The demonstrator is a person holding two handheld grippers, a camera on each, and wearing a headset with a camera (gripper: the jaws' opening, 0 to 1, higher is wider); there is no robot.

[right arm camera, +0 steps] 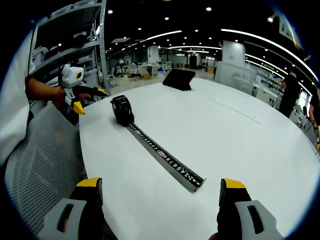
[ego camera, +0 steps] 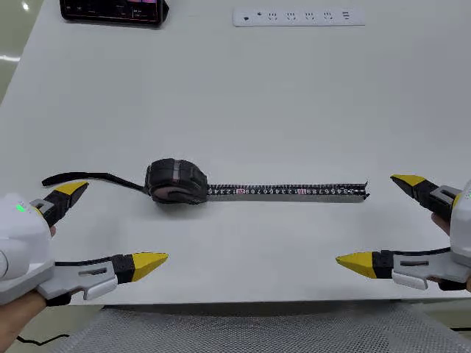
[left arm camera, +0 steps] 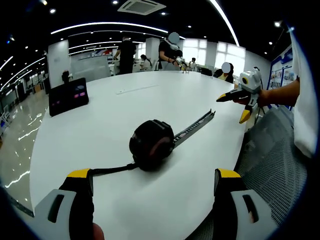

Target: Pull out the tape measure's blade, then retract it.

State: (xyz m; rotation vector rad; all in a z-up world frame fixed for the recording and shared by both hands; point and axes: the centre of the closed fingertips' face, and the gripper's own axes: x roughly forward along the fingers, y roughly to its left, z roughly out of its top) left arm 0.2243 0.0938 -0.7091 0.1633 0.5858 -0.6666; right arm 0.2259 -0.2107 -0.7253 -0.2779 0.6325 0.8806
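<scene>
Fingers (ego camera: 147,261) spread wide on left gripper (ego camera: 114,224) and right gripper (ego camera: 375,220), so the round black tape measure (ego camera: 176,182) could whip its long loose blade (ego camera: 287,191) back.

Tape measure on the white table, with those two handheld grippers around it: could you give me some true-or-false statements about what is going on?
1. The tape measure has its blade pulled out, lying flat on the table. True.
2. The right gripper is clamped on the blade's tip. False: its jaws are open, apart from the tip.
3. The left gripper holds nothing. True.
4. The power strip lies between the grippers. False: it lies at the table's far edge.
5. The strap trails opposite the blade. True.
</scene>
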